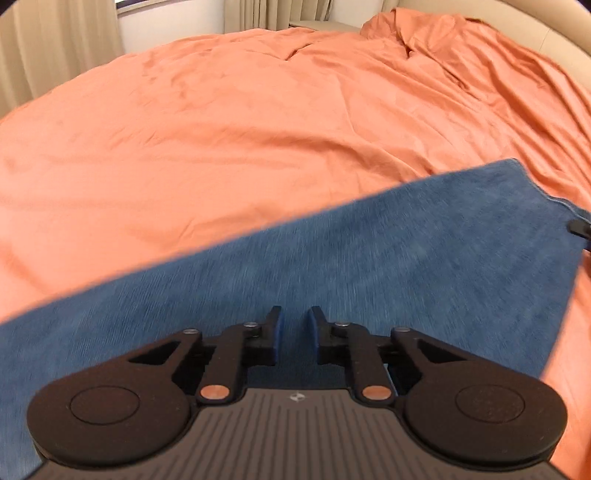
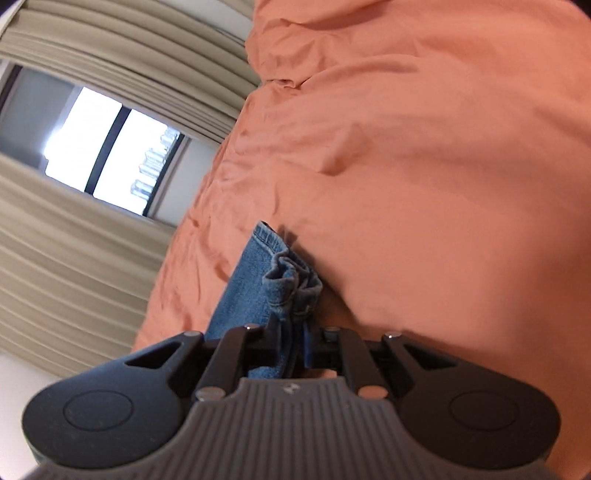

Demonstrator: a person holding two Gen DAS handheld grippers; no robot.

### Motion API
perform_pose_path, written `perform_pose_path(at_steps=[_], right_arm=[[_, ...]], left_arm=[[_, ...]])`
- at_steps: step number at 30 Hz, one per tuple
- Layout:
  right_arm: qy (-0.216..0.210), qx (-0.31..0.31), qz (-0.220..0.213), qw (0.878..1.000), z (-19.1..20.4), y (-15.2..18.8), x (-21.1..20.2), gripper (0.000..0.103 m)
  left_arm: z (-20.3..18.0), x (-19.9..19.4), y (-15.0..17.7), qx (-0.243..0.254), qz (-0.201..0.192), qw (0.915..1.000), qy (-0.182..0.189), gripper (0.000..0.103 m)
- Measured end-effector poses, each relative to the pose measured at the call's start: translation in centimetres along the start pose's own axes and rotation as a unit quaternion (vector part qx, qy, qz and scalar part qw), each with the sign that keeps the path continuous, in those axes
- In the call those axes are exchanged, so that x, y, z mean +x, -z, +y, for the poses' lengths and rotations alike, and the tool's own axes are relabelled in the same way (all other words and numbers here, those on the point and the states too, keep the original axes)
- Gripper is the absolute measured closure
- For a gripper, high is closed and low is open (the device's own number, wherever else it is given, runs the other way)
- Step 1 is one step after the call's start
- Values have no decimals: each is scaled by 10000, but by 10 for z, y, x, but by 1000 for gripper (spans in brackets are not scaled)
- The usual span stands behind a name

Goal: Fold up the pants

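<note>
The blue denim pants (image 1: 388,258) lie in a long flat band across the orange bed cover (image 1: 221,129), slanting from lower left to upper right in the left wrist view. My left gripper (image 1: 294,317) hovers over the pants with its jaws a little apart and nothing between them. My right gripper (image 2: 293,332) is shut on a bunched end of the pants (image 2: 284,280), seen in the right wrist view, and holds it just above the bed cover (image 2: 424,147). A black tip of the right gripper (image 1: 580,227) shows at the pants' far right end.
The orange cover is rumpled and heaped at the far right (image 1: 424,33). Beige curtains (image 2: 74,258) and a bright window (image 2: 110,147) stand beyond the bed's edge. A beige padded headboard (image 1: 535,26) curves at the far right.
</note>
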State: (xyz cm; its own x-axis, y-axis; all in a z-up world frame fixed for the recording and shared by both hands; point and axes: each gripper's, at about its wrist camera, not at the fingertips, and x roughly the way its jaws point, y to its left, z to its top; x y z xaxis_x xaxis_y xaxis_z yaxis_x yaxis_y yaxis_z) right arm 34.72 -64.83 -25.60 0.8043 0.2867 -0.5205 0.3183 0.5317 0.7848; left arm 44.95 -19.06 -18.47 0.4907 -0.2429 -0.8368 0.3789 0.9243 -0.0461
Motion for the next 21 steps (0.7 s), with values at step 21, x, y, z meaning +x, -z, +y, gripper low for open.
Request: perform_pose_path(at_steps=[21], right_arm=[[410,-1121,-26,9929,52,-6,-21,98]], left_arm=[[-66,-13,10,1063,101,9942,131,98]])
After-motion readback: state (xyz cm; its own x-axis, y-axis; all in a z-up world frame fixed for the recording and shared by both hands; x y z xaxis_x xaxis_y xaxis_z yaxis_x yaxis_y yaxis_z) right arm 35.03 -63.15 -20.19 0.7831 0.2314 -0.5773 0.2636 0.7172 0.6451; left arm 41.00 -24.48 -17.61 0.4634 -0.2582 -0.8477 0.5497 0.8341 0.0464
